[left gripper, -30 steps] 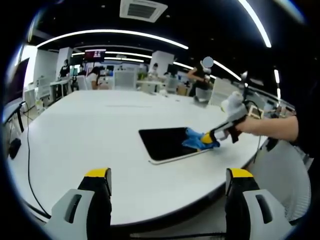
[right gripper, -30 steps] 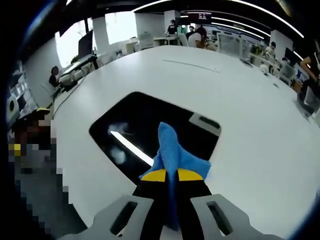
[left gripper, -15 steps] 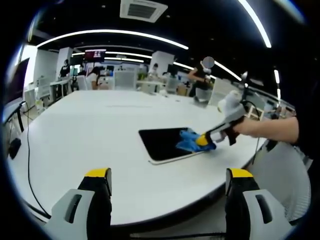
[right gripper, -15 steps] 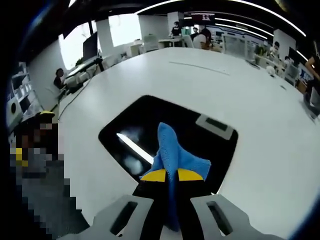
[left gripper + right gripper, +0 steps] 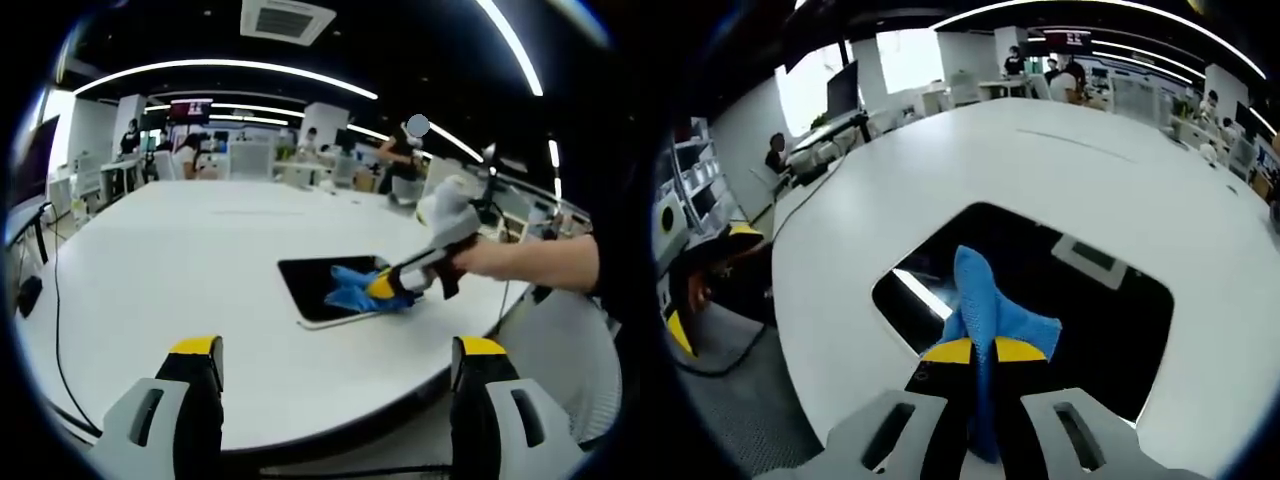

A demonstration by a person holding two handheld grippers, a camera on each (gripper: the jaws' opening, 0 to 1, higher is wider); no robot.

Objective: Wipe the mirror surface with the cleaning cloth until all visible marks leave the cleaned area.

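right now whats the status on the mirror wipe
Right gripper shut on blue cloth, on the mirror. Left gripper open, hanging back. Nothing in the way.

No text is readable; the distant red sign [image 5: 190, 106] seems too blurred.

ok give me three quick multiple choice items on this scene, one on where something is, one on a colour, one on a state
1. Where does the mirror lie?
A. flat on the white table
B. propped against a wall
C. on a chair

2. What colour is the cleaning cloth?
A. red
B. blue
C. white

3. How do the left gripper jaws stand?
A. shut on the cloth
B. shut on a cable
C. open, holding nothing

Answers: 1 A, the dark mirror lies flat on the table top. 2 B, blue cloth sticks out of the right gripper. 3 C, a wide bare gap shows between its yellow-tipped jaws.
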